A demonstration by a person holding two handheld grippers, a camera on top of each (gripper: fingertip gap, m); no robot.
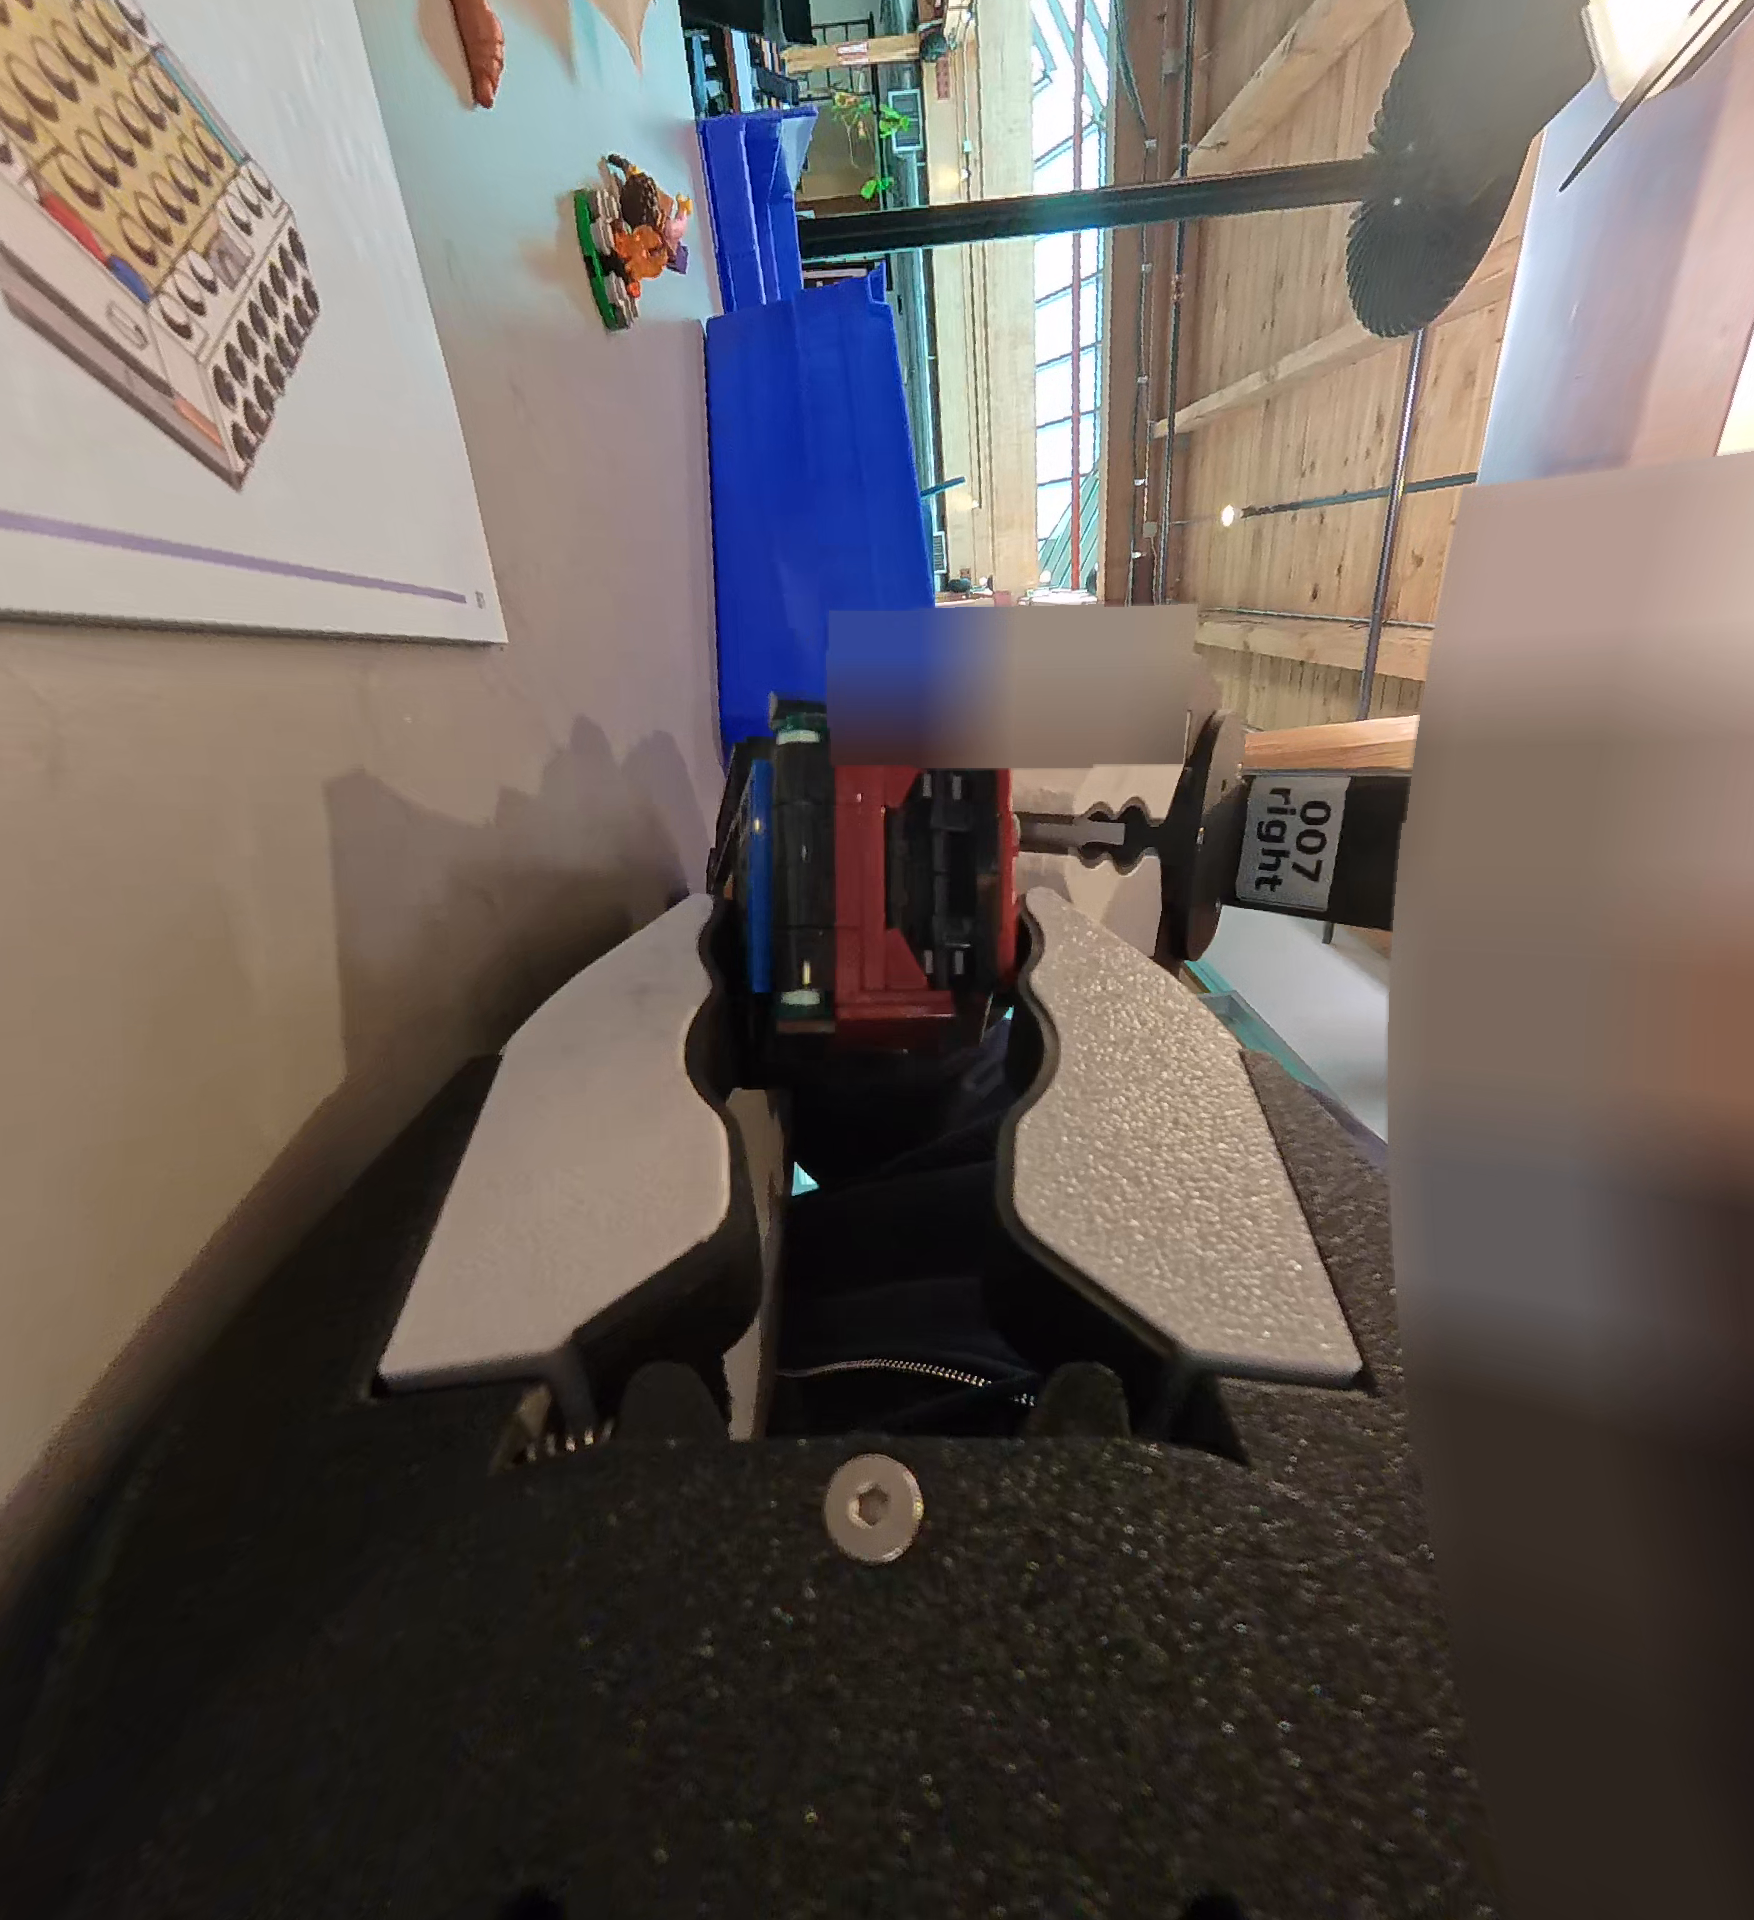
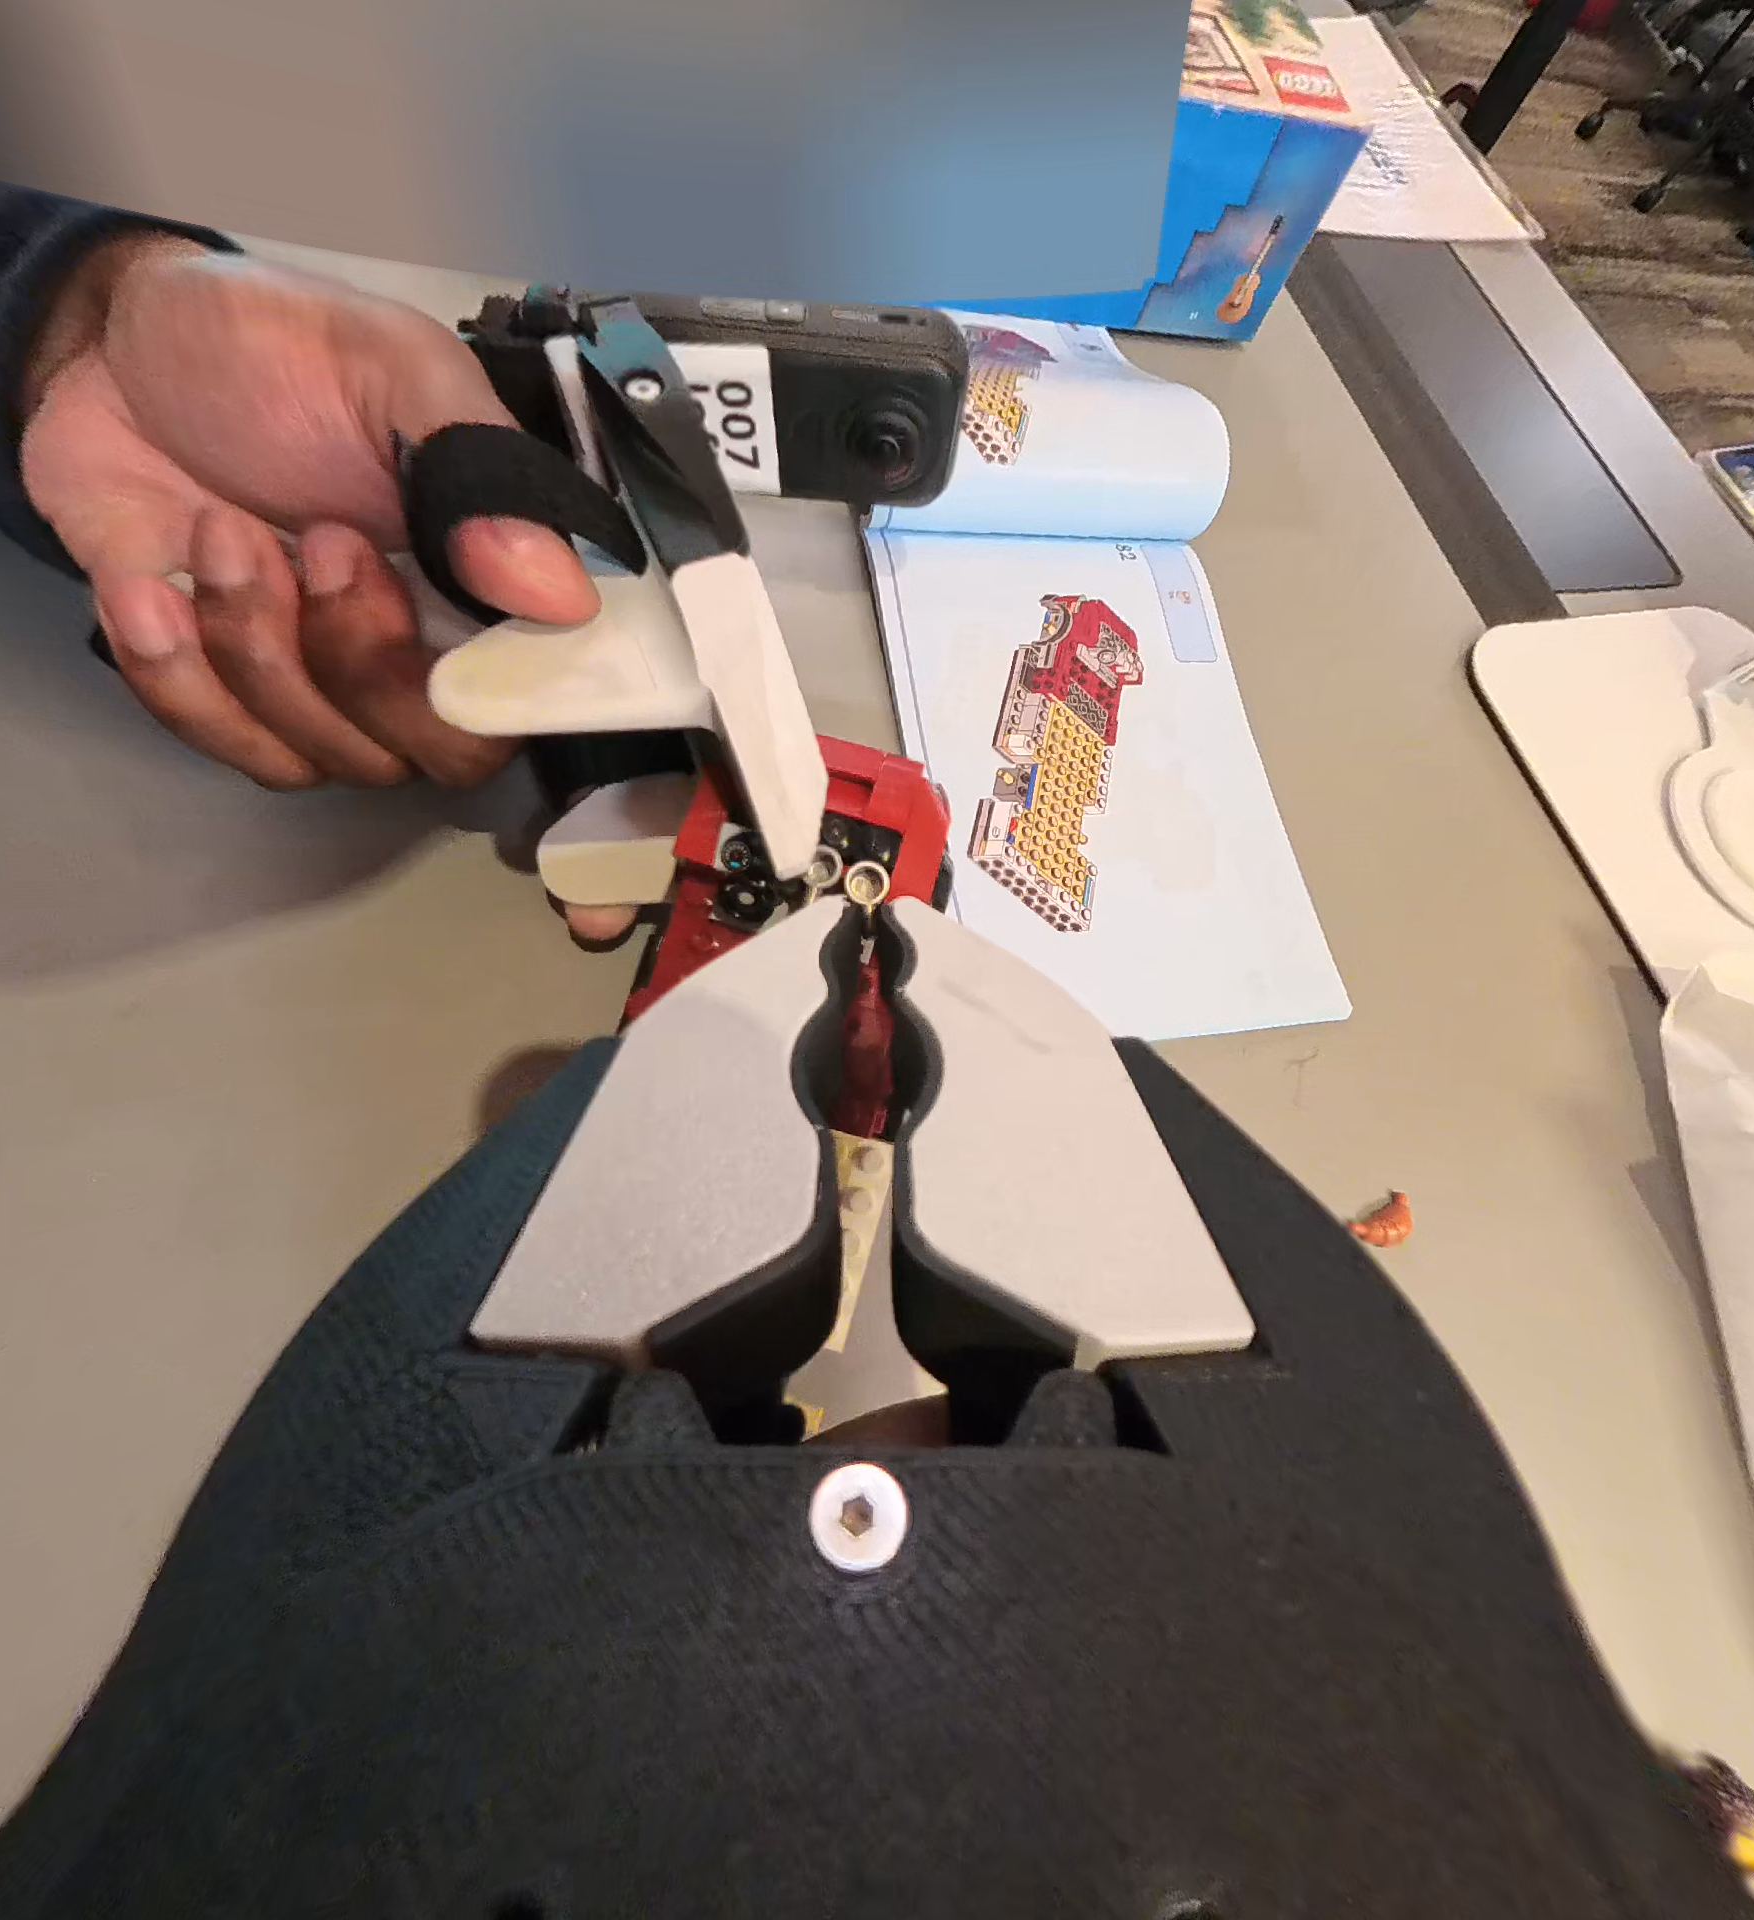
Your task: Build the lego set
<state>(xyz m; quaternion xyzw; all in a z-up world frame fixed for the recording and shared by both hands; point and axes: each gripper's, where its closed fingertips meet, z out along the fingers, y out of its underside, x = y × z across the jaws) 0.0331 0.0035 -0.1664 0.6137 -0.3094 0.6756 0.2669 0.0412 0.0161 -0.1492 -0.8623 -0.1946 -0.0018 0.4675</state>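
Glossy plastic brick model (image 1: 883,894), matt table (image 2: 1475,935)

The brick model (image 2: 852,821) sits on the tabletop (image 2: 229,1143), the open booklet (image 2: 1164,831) just right of it, a box (image 2: 1257,177) farther back.

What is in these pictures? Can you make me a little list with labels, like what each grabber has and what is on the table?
Left gripper: clamped on a red, blue and black brick model, held off the table.
Right gripper: fingers closed on a small metal ring piece, tip right at the model's red end.
Hand: holds the left gripper.
Booklet: open on the table behind the model, showing a brick build.
Box: blue, standing beyond the booklet.
Orange piece: small, loose on the table to the right.
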